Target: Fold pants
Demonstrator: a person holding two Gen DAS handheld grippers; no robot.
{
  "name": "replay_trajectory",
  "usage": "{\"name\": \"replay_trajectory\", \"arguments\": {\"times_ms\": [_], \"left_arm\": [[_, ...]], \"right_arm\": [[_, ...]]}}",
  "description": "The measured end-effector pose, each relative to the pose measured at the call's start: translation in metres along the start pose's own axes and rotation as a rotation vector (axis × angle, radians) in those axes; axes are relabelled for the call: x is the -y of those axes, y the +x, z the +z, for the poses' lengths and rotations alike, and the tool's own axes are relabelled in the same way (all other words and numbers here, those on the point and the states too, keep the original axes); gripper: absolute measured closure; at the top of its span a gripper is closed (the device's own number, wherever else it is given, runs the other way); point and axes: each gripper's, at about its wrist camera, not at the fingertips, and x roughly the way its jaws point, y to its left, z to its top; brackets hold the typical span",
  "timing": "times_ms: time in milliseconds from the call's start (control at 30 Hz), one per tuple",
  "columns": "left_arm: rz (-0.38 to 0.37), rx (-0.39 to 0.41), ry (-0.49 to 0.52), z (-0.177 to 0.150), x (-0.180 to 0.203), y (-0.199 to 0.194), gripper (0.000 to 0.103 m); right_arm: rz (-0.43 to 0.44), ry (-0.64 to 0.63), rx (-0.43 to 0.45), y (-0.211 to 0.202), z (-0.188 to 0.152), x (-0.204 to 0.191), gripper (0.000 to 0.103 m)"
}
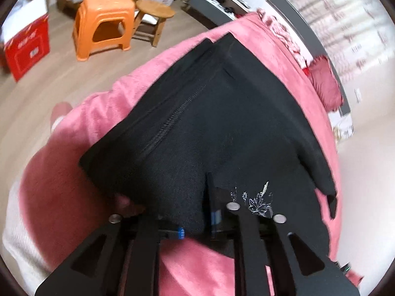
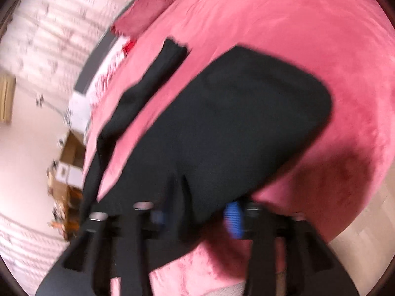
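Black pants (image 1: 222, 113) on pink bed (image 1: 81, 123), edge pinched in both claws.

Left claw (image 1: 197, 224) and right claw (image 2: 195, 214) each clamp fabric; garment spreads ahead. Red box (image 1: 27, 46) far ahead-left, contents and print unreadable.

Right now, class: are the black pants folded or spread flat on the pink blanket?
Partly folded: the black pants are doubled over on the pink blanket, with one leg trailing out beside them.

Matt black fleecy cloth pants (image 1: 222, 123) lie on a plush pink velvety blanket (image 2: 308, 37).
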Motion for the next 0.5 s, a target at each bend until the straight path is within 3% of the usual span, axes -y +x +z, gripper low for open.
{"name": "replay_trajectory", "arguments": {"times_ms": [33, 133, 200, 267, 300, 500], "left_arm": [[0.002, 0.018, -0.020, 0.000, -0.001, -0.007, 0.078], [0.065, 0.169, -0.042, -0.003, -0.002, -0.042, 0.049], [0.089, 0.274, -0.029, -0.004, 0.005, -0.063, 0.047], [0.101, 0.327, 0.021, -0.002, 0.018, -0.070, 0.047], [0.101, 0.340, 0.050, -0.002, 0.026, -0.071, 0.047], [0.045, 0.250, 0.273, -0.003, 0.087, -0.024, 0.047]], "right_arm": [[0.011, 0.019, 0.016, -0.002, 0.003, 0.003, 0.052], [0.027, 0.152, 0.077, -0.006, 0.021, 0.030, 0.052], [0.027, 0.211, 0.108, -0.005, 0.034, 0.042, 0.061], [-0.025, 0.226, 0.118, -0.003, 0.049, 0.048, 0.088], [-0.048, 0.212, 0.114, -0.002, 0.055, 0.045, 0.092], [-0.145, -0.087, 0.168, -0.019, 0.076, -0.012, 0.094]]}}
